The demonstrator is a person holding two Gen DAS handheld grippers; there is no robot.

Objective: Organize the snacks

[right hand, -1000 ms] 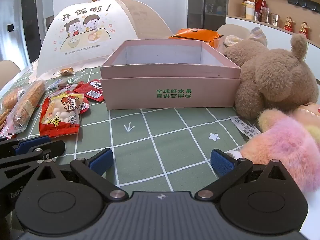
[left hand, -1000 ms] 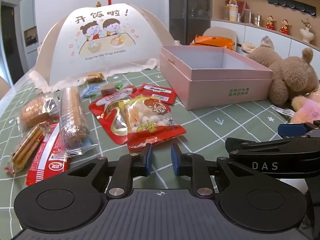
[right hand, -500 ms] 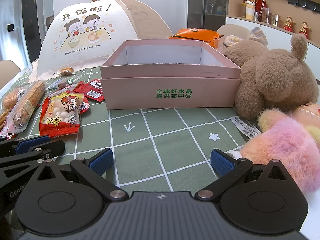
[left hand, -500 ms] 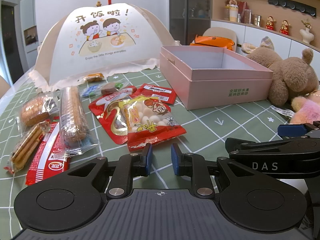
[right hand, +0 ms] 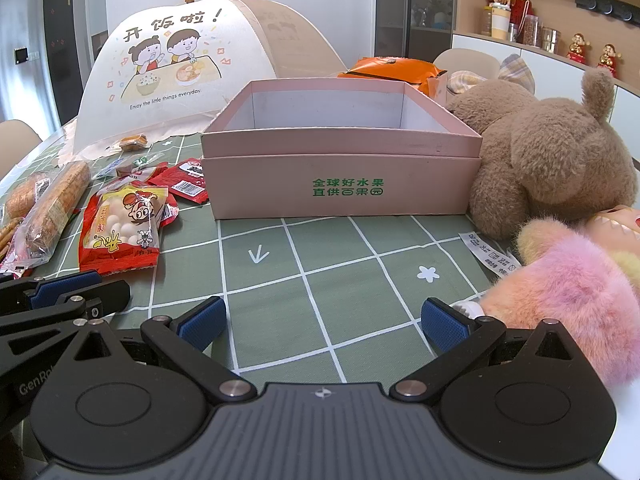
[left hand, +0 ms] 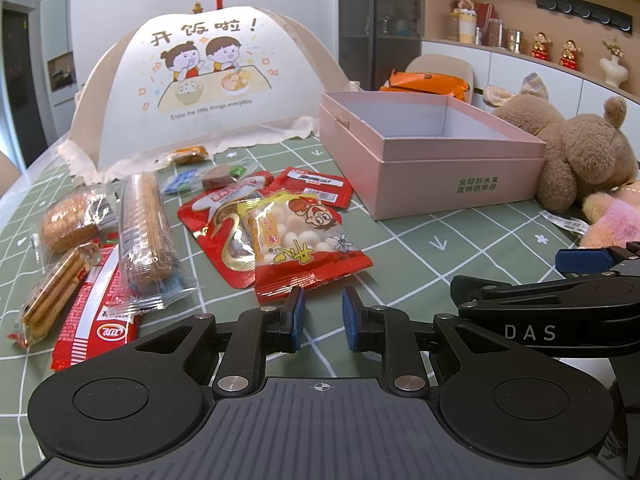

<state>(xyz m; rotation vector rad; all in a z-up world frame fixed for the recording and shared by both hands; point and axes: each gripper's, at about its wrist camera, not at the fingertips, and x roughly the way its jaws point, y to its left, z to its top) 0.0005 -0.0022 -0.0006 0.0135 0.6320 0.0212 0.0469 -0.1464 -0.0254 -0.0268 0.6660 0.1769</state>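
Observation:
Several snack packets lie on the green checked tablecloth at the left. A red bag of white candy balls (left hand: 304, 240) (right hand: 120, 236) lies nearest my left gripper (left hand: 322, 318), whose jaws stand a narrow gap apart with nothing between them, just short of the bag. A long biscuit sleeve (left hand: 146, 224), a red wafer pack (left hand: 94, 312) and round cakes (left hand: 68, 222) lie further left. An empty pink box (left hand: 440, 168) (right hand: 340, 184) stands open behind. My right gripper (right hand: 322, 322) is wide open and empty above the cloth in front of the box.
A brown teddy bear (right hand: 548, 152) and a pink plush toy (right hand: 576, 296) crowd the right side. A white mesh food cover (left hand: 208, 84) stands at the back left. An orange bag (right hand: 392, 70) lies behind the box.

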